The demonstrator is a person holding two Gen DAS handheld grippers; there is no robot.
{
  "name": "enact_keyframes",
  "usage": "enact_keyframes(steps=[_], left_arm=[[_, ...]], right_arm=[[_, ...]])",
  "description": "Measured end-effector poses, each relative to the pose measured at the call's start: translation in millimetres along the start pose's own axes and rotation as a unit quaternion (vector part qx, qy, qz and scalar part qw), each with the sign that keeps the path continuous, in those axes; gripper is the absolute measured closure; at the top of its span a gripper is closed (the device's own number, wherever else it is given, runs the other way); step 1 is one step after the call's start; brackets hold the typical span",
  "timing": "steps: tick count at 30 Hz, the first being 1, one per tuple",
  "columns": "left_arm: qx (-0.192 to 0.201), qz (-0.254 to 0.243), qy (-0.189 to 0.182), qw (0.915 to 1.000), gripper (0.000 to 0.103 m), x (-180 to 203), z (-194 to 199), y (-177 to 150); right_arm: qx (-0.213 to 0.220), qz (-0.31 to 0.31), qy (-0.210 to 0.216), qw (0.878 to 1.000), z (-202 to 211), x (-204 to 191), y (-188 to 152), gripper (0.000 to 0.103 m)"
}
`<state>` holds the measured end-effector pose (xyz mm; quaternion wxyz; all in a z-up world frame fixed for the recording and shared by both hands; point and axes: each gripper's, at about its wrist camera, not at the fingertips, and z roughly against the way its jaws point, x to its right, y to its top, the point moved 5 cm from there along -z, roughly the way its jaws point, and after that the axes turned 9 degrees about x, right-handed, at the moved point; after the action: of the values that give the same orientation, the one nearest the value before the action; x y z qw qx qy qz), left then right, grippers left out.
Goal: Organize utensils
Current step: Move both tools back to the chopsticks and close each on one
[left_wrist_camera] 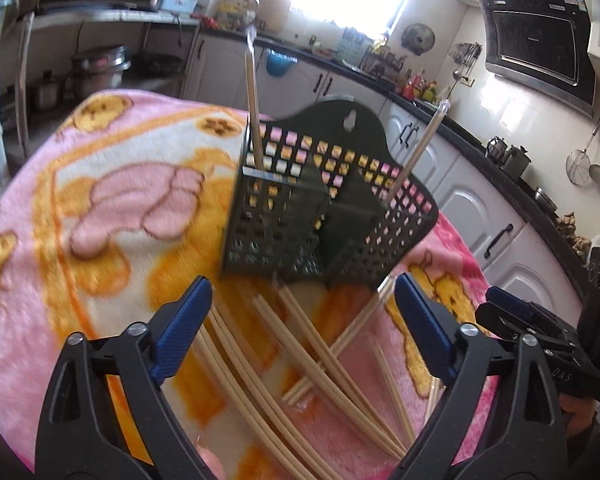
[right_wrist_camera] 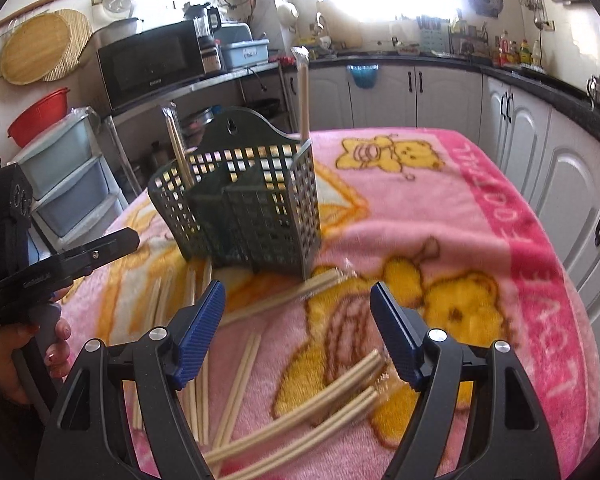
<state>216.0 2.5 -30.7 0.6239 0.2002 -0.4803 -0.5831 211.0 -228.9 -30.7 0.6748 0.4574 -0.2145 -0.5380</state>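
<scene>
a bench covered by a pink and yellow bear-print blanket (right_wrist_camera: 440, 208) stands in a kitchen with white cabinets (right_wrist_camera: 540, 140), a dark countertop, a microwave (right_wrist_camera: 148, 60) and a bright window. on the blanket a dark perforated utensil holder (right_wrist_camera: 252, 200) stands upright, one pair of pale chopsticks upright at each end of it. many loose chopsticks (left_wrist_camera: 300, 360) lie scattered and crossing on the blanket just in front of it. the left tool (left_wrist_camera: 302, 328) and right tool (right_wrist_camera: 298, 332) both gape wide above the loose sticks, gripping nothing.
</scene>
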Motion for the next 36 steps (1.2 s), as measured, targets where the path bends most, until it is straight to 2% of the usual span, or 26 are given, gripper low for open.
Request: enact_keyframes(steps=[2, 6, 11, 16, 19, 22, 24, 31, 33, 35, 36], left_arm=[[-0.015, 0.015, -0.008, 0.9997, 0.031, -1.6, -4.8, -6.8], [-0.05, 0.047, -0.024, 0.9974, 0.04, -9.5, -16.9, -19.7], [-0.084, 0.072, -0.031, 0.9934, 0.056, -16.0, -30.7, -31.2], [-0.107, 0.086, -0.023, 0.9902, 0.056, -23.2, -42.0, -36.2], [-0.115, 0.091, -0.019, 0.989, 0.057, -27.0, -48.2, -37.2], [-0.122, 0.104, -0.019, 0.9869, 0.057, -31.1, -55.0, -36.8], [-0.125, 0.107, -0.016, 0.9863, 0.057, -32.3, -59.4, -36.3], [-0.124, 0.125, -0.005, 0.9843, 0.057, -41.9, -74.3, -28.3], [-0.123, 0.129, -0.001, 0.984, 0.063, -47.0, -77.5, -26.3], [-0.126, 0.137, 0.006, 0.9825, 0.075, -54.3, -82.2, -27.3], [-0.125, 0.14, 0.006, 0.9822, 0.077, -57.4, -81.9, -26.8]], right_arm=[[-0.01, -0.006, -0.003, 1.0, 0.0, 5.9, -5.3, 0.033], [-0.032, -0.008, -0.012, 0.999, -4.0, 15.5, -16.0, 0.041], [-0.07, -0.013, -0.027, 0.997, -19.4, 28.8, -30.9, 0.052], [-0.091, -0.033, -0.044, 0.994, -31.9, 46.1, -40.3, 0.053], [-0.102, -0.052, -0.038, 0.993, -40.5, 55.0, -43.4, 0.058], [-0.112, -0.06, -0.039, 0.991, -48.3, 61.4, -46.0, 0.065], [-0.119, -0.067, -0.04, 0.99, -52.6, 65.2, -48.2, 0.074], [-0.113, -0.069, -0.039, 0.99, -54.7, 72.3, -47.0, 0.091], [-0.111, -0.067, -0.038, 0.991, -54.6, 71.7, -45.9, 0.095], [-0.108, -0.068, -0.037, 0.991, -55.4, 71.5, -44.0, 0.096], [-0.105, -0.071, -0.036, 0.991, -55.4, 71.5, -43.0, 0.097]])
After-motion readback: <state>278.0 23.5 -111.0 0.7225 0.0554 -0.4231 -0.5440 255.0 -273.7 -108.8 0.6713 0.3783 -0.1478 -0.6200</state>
